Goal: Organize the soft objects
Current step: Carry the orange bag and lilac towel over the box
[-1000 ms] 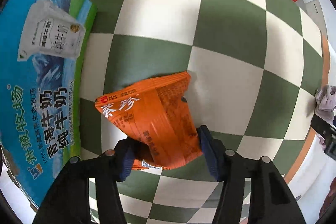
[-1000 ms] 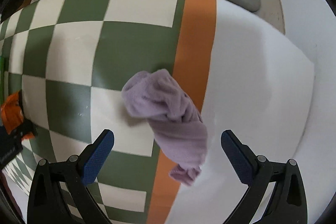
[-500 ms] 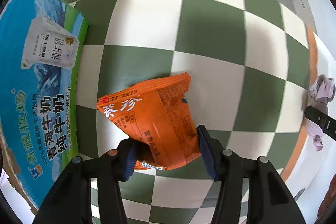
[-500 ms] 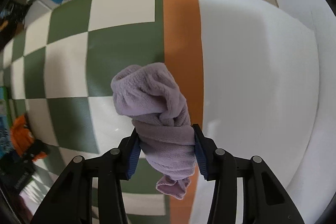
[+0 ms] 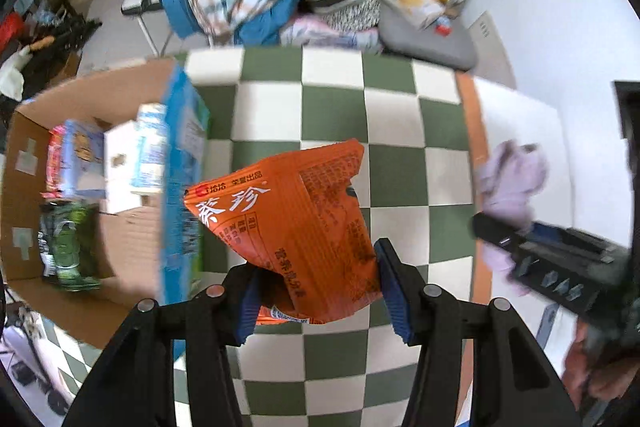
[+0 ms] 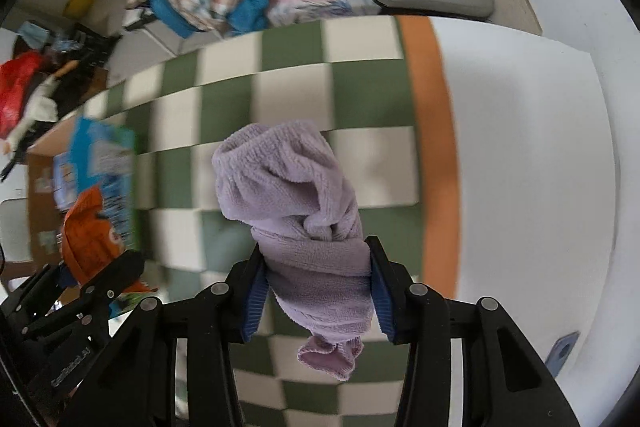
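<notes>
Lifted since a second ago: both grippers up off the checkered mat (image 5: 332, 107), each with its load. Left gripper (image 5: 316, 291) clamped on the orange snack bag (image 5: 296, 223), held in the air beside the open cardboard box (image 5: 120, 247). Right gripper (image 6: 318, 291), wide apart before, closed within the last second and now pinching the purple towel (image 6: 304, 211), hanging above the mat's orange border (image 6: 436, 163).

Glossy foil snack bag (image 5: 296, 211); fuzzy terry towel (image 6: 296, 211).
</notes>
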A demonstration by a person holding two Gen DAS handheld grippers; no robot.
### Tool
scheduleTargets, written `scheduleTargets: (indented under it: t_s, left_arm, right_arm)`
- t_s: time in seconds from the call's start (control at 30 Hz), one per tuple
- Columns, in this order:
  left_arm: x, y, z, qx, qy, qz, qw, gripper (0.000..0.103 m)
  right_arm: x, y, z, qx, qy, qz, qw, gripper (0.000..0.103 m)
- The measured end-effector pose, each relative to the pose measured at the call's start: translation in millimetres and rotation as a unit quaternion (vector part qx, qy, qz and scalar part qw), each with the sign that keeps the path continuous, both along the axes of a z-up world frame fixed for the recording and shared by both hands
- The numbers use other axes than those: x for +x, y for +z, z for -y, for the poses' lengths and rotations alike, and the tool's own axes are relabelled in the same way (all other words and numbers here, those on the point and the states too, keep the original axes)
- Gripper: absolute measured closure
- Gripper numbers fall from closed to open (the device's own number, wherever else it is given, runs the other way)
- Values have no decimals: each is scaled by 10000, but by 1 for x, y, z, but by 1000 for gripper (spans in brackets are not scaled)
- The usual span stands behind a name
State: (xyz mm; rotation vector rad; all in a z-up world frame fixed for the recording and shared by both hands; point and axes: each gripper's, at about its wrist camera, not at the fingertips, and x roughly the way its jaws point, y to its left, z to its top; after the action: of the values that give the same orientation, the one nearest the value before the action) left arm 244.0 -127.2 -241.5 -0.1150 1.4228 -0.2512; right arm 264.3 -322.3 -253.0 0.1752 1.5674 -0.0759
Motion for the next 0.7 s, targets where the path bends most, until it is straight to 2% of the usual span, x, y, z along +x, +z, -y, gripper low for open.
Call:
scheduleTargets:
  t_s: [0.2, 0.33, 0.5, 0.7]
  left_arm:
    - [-20, 42, -53, -116, -79, 402, 9991, 54]
    - [-28, 56, -98, -178, 6, 519, 9985, 54]
    - [-27, 55, -166, -546, 131, 182, 9983, 54]
    - [0, 23, -227, -797, 301, -386, 9956, 54]
  right_arm:
    - [-34, 40, -65, 388, 90, 358, 9986, 55]
    - [-50, 62, -118, 679, 187, 551, 9960, 55]
    - [-61, 72, -178, 1116, 184, 603, 9918, 55]
    - [-59, 53, -247, 1507, 88, 396, 9877, 55]
